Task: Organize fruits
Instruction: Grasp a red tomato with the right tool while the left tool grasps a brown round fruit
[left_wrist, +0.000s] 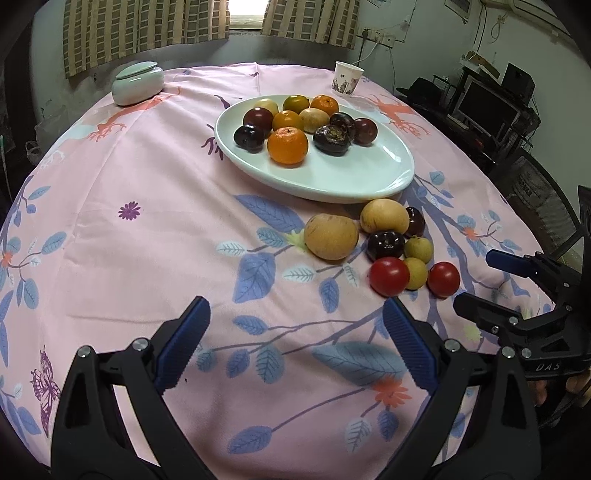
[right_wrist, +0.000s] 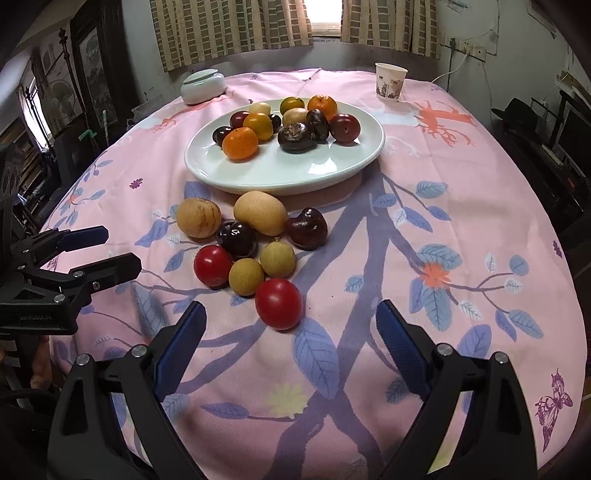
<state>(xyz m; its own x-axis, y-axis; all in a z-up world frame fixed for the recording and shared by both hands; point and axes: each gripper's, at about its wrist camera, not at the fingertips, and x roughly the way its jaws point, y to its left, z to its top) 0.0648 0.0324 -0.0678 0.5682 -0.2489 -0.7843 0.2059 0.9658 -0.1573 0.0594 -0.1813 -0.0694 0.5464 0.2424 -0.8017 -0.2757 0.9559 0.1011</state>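
Observation:
A white oval plate (left_wrist: 332, 188) (right_wrist: 280, 184) holds several oranges, dark plums and tan fruits. In front of it a loose cluster lies on the pink cloth: two tan fruits (left_wrist: 330, 236) (right_wrist: 260, 212), dark plums (left_wrist: 386, 245) (right_wrist: 236, 238), two small greenish fruits (left_wrist: 417, 249) (right_wrist: 277, 258) and two red tomatoes (left_wrist: 389, 271) (right_wrist: 279, 302). My left gripper (left_wrist: 295, 325) is open and empty over bare cloth, left of the cluster. My right gripper (right_wrist: 290, 308) is open, with the nearest tomato just ahead of its fingertips, untouched. Each gripper shows in the other's view (left_wrist: 474, 278) (right_wrist: 123, 249).
A pale green lidded jar (left_wrist: 137, 83) (right_wrist: 202, 86) stands at the table's back left and a paper cup (left_wrist: 347, 78) (right_wrist: 389, 81) at the back right. Beyond the table's right edge are a mesh chair (left_wrist: 535, 184) and a desk with a monitor (left_wrist: 484, 107).

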